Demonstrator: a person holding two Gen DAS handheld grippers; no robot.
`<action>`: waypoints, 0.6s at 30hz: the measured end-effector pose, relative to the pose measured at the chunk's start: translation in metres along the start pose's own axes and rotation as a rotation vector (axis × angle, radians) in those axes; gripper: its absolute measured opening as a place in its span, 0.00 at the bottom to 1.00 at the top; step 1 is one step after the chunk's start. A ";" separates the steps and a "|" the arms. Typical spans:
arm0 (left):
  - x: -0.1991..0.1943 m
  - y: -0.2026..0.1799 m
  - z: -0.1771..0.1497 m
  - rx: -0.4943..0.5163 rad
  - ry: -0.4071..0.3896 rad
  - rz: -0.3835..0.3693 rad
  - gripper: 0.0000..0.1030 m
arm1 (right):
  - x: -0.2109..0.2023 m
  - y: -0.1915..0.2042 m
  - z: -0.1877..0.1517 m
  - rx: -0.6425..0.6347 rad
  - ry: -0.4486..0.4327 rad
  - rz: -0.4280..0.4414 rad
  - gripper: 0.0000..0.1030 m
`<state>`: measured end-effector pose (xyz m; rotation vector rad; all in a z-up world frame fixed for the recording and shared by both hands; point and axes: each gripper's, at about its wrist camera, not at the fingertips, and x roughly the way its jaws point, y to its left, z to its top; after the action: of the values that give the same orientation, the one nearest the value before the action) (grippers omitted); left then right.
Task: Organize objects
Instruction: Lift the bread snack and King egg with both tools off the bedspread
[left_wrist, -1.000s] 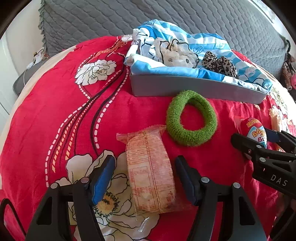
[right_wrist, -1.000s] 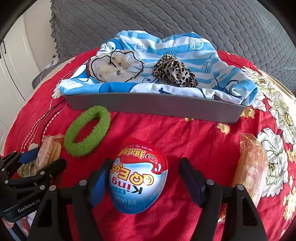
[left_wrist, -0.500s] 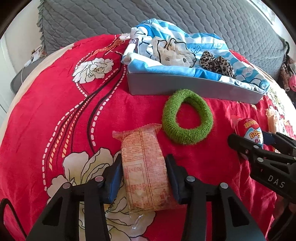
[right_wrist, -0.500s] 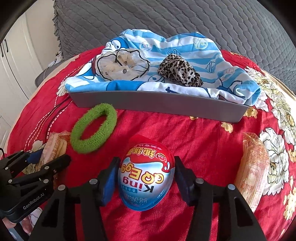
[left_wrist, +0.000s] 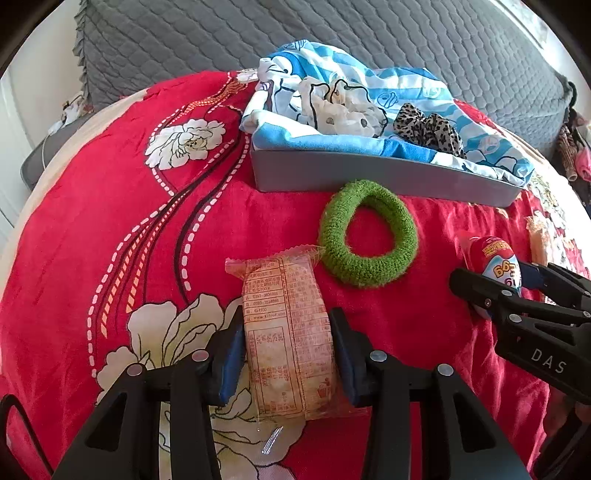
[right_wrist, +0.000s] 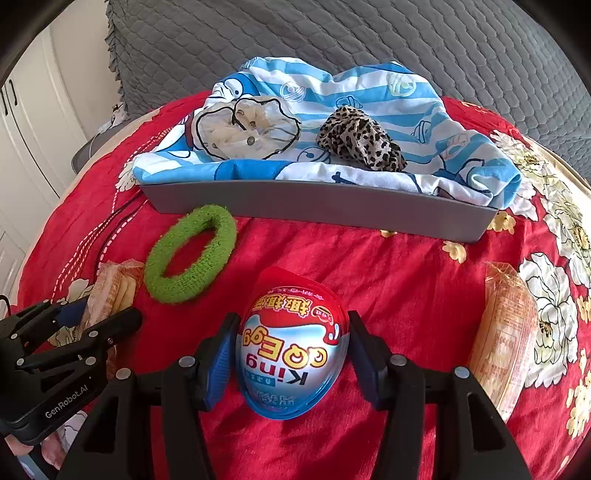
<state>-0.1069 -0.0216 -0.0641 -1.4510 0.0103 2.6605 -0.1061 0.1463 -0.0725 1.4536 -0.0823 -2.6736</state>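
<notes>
Grasp step — left gripper (left_wrist: 287, 354) pinches snack pack (left_wrist: 290, 339), right gripper (right_wrist: 291, 363) pinches egg (right_wrist: 291, 350). Next: lift both toward tray (right_wrist: 332, 206) ahead of fingers.

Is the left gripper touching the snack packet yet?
Touching. In the left wrist view, both fingers of the left gripper press against the sides of the snack packet, no red blanket showing between.
</notes>
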 end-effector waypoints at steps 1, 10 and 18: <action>0.000 0.000 0.000 -0.001 0.001 0.001 0.43 | -0.001 0.000 0.000 0.001 0.000 0.002 0.55; -0.005 -0.003 -0.002 0.016 -0.004 0.006 0.43 | -0.007 0.002 -0.003 -0.008 0.005 0.013 0.55; -0.011 -0.009 -0.003 0.038 -0.015 0.010 0.43 | -0.013 0.005 -0.006 -0.023 0.007 0.017 0.55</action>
<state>-0.0977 -0.0141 -0.0566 -1.4233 0.0658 2.6638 -0.0943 0.1428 -0.0644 1.4492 -0.0631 -2.6475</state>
